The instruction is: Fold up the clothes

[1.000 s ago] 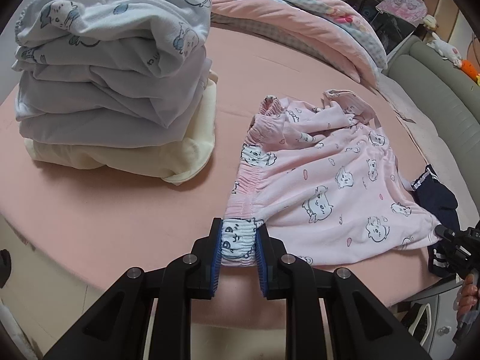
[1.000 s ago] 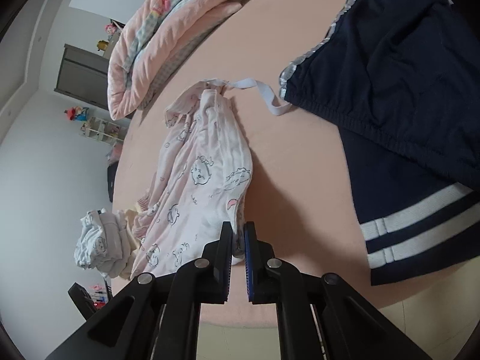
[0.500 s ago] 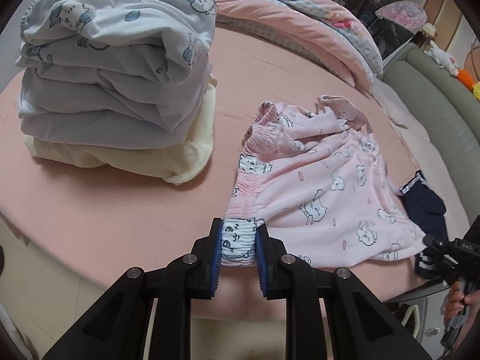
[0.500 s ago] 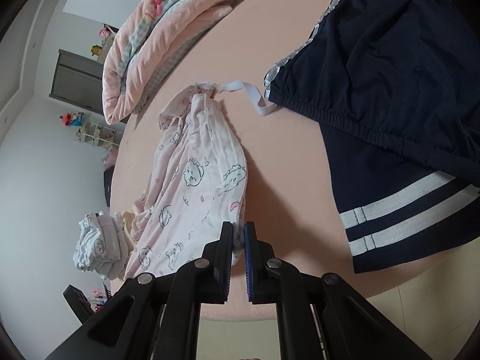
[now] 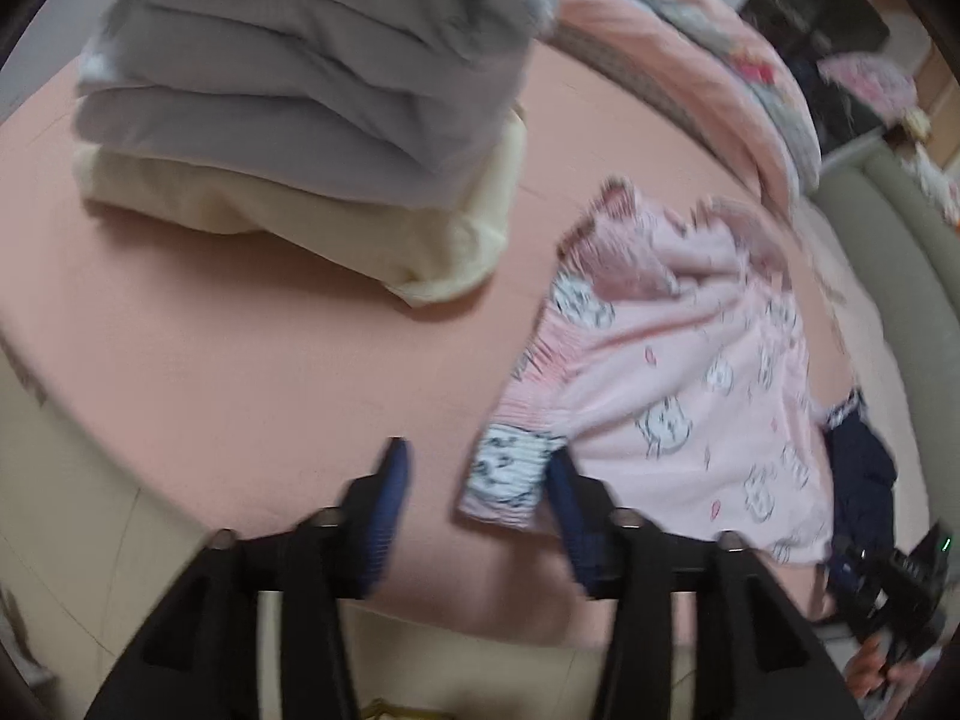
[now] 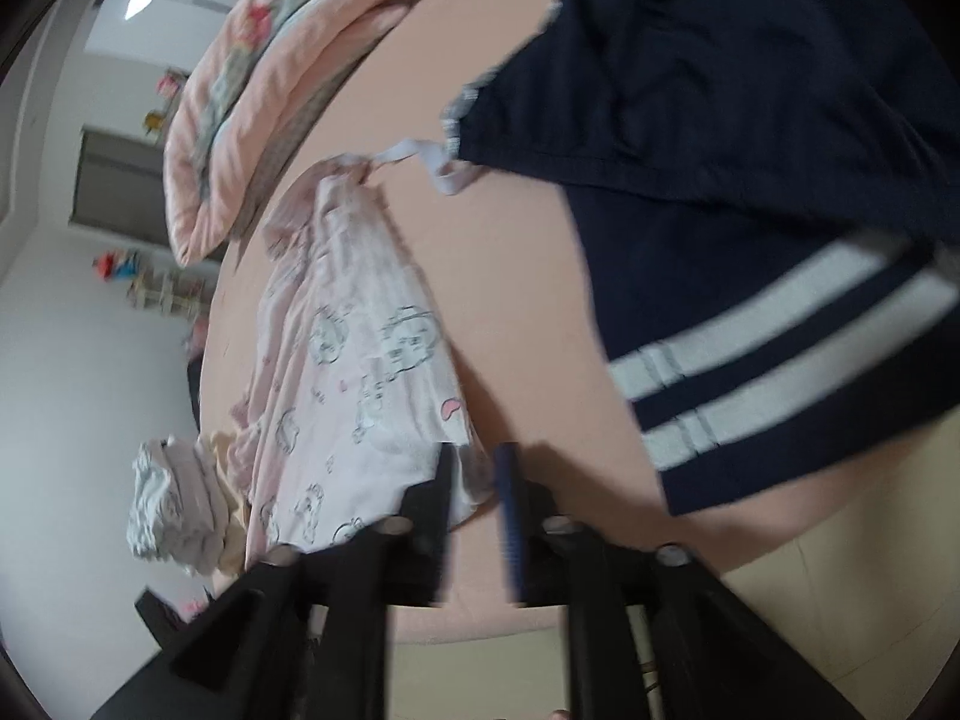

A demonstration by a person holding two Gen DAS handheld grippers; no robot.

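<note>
My left gripper (image 5: 474, 480) fingers have just opened; the pink pyjama shorts (image 5: 678, 384) lie on the bed, waistband beside the right-hand finger, stretching toward upper right. My right gripper (image 6: 474, 474) also opens, hem loose between.

Pink cat-print shorts (image 5: 678, 384) lie flat, rumpled, on the pink bedsheet (image 5: 240, 372).

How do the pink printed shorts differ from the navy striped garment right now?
The pink printed shorts are pale pink with cartoon animal prints; the navy striped garment is dark blue with white bands near its hem. The shorts lie in a narrow bundle by the right gripper, a corner between its jaws, which have just been opening; the navy garment lies spread wider, clear of them. Both rest on the pink tabletop.
</note>
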